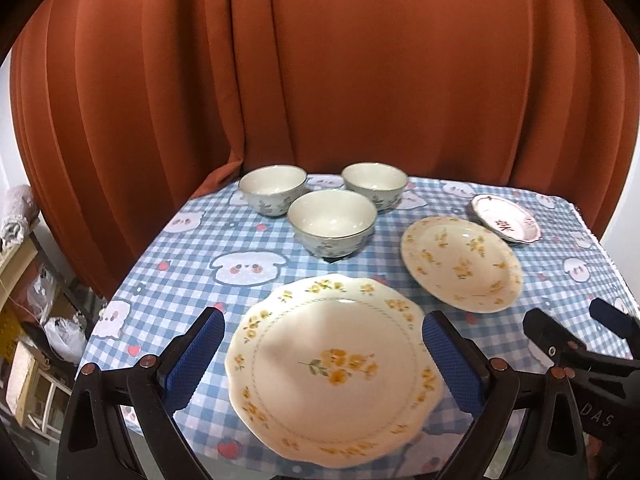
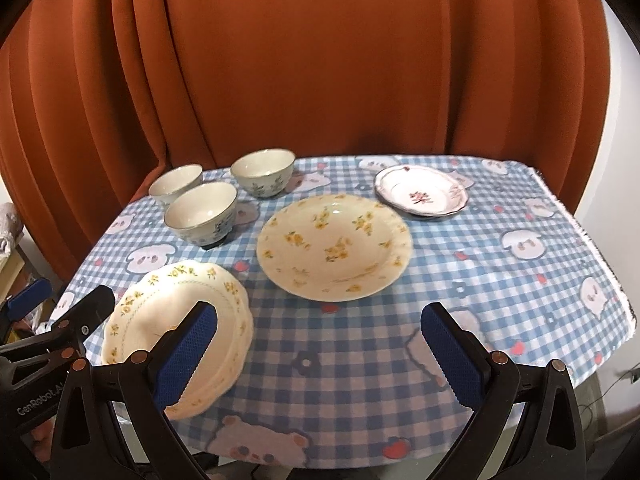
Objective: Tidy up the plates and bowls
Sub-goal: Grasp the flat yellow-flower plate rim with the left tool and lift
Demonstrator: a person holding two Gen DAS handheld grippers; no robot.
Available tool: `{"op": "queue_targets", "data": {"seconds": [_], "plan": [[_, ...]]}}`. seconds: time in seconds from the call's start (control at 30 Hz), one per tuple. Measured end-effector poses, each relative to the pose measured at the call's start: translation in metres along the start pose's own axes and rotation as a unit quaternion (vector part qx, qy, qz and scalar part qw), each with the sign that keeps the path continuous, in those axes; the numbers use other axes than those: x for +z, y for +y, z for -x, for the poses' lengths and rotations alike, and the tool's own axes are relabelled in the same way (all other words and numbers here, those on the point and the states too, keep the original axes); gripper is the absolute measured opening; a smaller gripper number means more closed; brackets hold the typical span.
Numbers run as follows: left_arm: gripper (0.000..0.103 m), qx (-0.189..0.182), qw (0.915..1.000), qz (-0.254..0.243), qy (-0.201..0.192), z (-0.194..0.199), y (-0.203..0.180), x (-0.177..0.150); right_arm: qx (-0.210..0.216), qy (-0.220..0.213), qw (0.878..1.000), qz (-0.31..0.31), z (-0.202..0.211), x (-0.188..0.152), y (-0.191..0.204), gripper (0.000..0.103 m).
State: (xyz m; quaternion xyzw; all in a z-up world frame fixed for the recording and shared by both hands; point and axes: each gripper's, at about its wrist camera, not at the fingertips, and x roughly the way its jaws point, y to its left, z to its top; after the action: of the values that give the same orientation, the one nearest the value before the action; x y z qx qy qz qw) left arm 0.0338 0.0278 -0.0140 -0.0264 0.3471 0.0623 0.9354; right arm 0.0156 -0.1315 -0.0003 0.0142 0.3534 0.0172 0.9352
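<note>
A large scalloped plate (image 1: 334,368) (image 2: 176,320) with yellow flowers lies at the table's front left, and its rim looks blurred in the right wrist view. My left gripper (image 1: 323,324) (image 2: 66,298) is open, with its blue pads either side of this plate and not touching it. A deep yellow-flowered plate (image 1: 460,264) (image 2: 334,248) sits mid-table. Behind it is a small red-patterned plate (image 1: 506,218) (image 2: 422,196). Three bowls (image 1: 332,224) (image 2: 200,212) cluster at the back left. My right gripper (image 2: 319,314) (image 1: 576,320) is open over bare cloth.
The blue checked tablecloth (image 2: 500,300) covers a small table whose right edge and front edge are close. An orange curtain (image 1: 360,80) hangs right behind the table. Shelves with bags and clutter (image 1: 36,320) stand to the left, below table level.
</note>
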Motion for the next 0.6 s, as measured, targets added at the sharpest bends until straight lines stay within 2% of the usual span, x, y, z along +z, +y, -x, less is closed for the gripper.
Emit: {"op": "queue_targets", "data": {"seconds": [0.33, 0.5, 0.6], "plan": [[0.095, -0.014, 0.9972, 0.001, 0.074, -0.064, 0.032, 0.011, -0.013, 0.071, 0.997, -0.003, -0.063, 0.009, 0.039, 0.103], [0.092, -0.013, 0.9932, -0.017, 0.114, -0.098, 0.038, 0.001, -0.017, 0.111, 0.994, -0.012, -0.093, 0.004, 0.051, 0.101], [0.092, -0.015, 0.989, -0.021, 0.145, -0.117, 0.042, -0.007, -0.018, 0.139, 0.99, -0.015, -0.113, -0.004, 0.058, 0.096]]}}
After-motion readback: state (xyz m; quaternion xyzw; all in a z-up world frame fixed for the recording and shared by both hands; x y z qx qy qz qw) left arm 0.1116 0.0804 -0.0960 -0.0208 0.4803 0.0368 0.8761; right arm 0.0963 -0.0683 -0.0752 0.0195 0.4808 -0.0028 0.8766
